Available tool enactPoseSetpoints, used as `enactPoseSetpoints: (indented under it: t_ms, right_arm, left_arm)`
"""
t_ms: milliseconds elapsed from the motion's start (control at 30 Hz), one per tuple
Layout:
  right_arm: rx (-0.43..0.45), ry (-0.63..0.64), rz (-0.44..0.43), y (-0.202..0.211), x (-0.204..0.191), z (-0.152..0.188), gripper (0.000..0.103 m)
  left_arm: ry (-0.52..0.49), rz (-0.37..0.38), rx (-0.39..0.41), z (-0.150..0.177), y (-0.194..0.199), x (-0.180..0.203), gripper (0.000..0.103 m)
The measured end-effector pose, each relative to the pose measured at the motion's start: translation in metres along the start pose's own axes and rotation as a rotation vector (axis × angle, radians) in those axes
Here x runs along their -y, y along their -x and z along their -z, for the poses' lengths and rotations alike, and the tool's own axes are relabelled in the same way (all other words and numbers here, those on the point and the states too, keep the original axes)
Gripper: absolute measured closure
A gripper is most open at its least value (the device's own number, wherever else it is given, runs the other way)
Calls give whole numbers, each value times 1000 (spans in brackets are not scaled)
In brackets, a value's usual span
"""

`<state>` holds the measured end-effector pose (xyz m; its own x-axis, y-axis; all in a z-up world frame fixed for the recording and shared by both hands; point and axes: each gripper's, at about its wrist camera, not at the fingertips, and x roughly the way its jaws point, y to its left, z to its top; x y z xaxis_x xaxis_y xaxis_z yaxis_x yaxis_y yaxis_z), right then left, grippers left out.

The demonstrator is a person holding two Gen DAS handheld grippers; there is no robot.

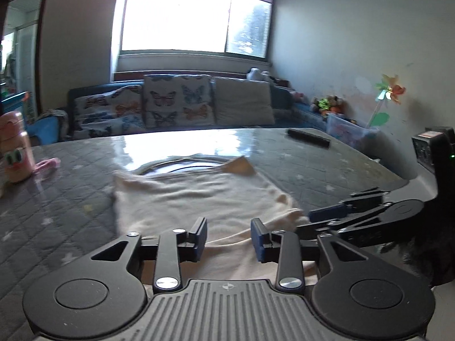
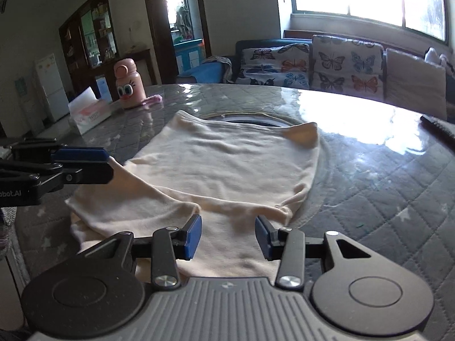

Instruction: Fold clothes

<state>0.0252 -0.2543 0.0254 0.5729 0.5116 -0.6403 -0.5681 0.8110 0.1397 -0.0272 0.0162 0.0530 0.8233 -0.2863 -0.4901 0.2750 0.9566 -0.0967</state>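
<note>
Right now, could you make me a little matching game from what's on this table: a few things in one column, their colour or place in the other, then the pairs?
Things:
1. garment
2. bottle
3. remote
4. tissue box

Descriptions:
A. pink, with cartoon eyes
B. black, at the table's far edge
C. cream, spread flat in the middle
D. white, beside the bottle

Pairs: 1-C, 2-A, 3-B, 4-D

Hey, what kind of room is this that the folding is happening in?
Most likely a home living room. A sofa with butterfly-print cushions sits under a wide window, and a cream garment lies on a quilt-covered table beside a pink child's bottle.
</note>
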Motion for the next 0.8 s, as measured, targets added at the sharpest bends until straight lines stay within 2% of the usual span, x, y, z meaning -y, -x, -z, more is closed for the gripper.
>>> enactPoseSetpoints:
  t_ms: [267, 367, 467, 500, 533, 800]
  right_arm:
    - [-69, 0, -72, -23, -22, 2, 62]
    - [-96, 3, -77, -31, -30, 5, 72]
    - [-98, 7, -69, -30, -34, 3, 91]
    - [-94, 11, -60, -28, -35, 2, 98]
    - [-88, 15, -52, -27, -36, 1, 99]
    - [61, 93, -12, 13, -45, -33, 100]
  left_arm:
    - [21, -134, -46, 32, 30, -44, 49]
    - [14, -161, -70, 44, 34, -48, 46]
    - [3, -160, -90, 53, 34, -47, 44]
    - [-4, -158, -94, 55, 33, -45, 42]
    - [-10, -157, -98, 57, 33, -43, 40]
    - [-72, -197, -106, 62, 20, -31, 40]
